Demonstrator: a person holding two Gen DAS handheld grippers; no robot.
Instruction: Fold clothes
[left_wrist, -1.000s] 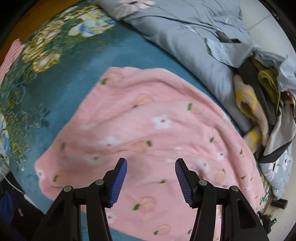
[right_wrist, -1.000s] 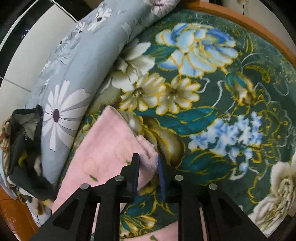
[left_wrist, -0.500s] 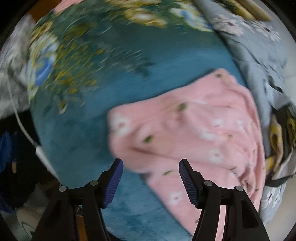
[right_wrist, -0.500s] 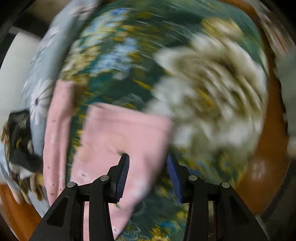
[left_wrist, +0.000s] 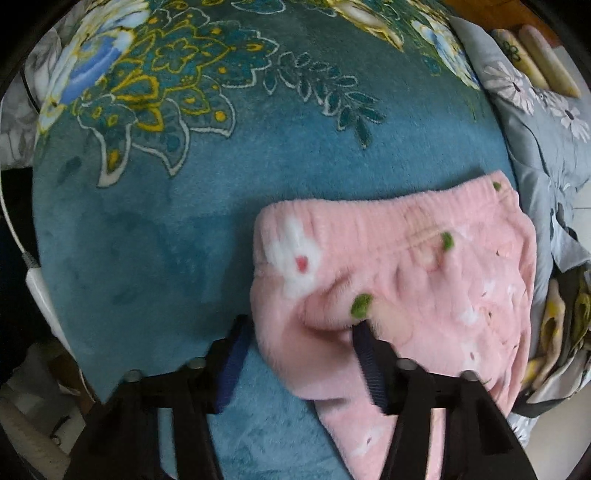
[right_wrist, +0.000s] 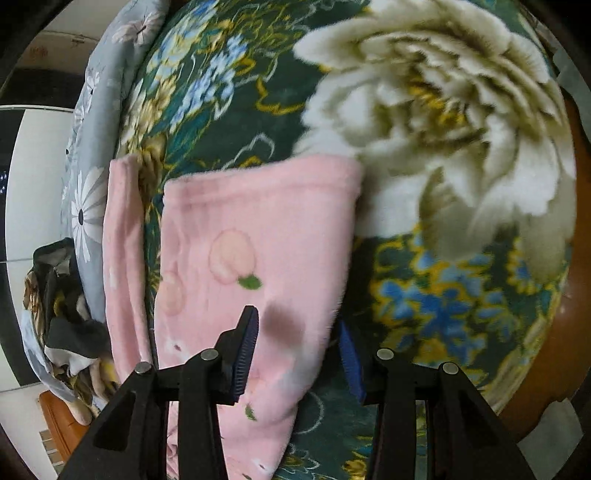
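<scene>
Pink fleece trousers printed with peaches and white flowers lie on a floral blanket. In the left wrist view the elastic waistband end (left_wrist: 399, 258) lies ahead, and my left gripper (left_wrist: 301, 338) is open with the waist corner bulging between its blue pads. In the right wrist view one leg (right_wrist: 255, 251) lies flat with its cuff at the far end, and the second leg (right_wrist: 123, 240) lies to its left. My right gripper (right_wrist: 297, 336) is open, straddling the near leg's right edge.
The teal and green floral blanket (left_wrist: 221, 203) covers the bed. A grey flowered quilt (left_wrist: 546, 147) and a heap of other clothes (left_wrist: 561, 332) lie on the right; the heap also shows at the left in the right wrist view (right_wrist: 62, 314). A white cable (left_wrist: 35, 273) hangs at the left bed edge.
Both grippers swung to new spots. The right gripper, shut on a leg cuff a second ago, has opened over the leg. The left moved from mid-garment to the waistband corner.
</scene>
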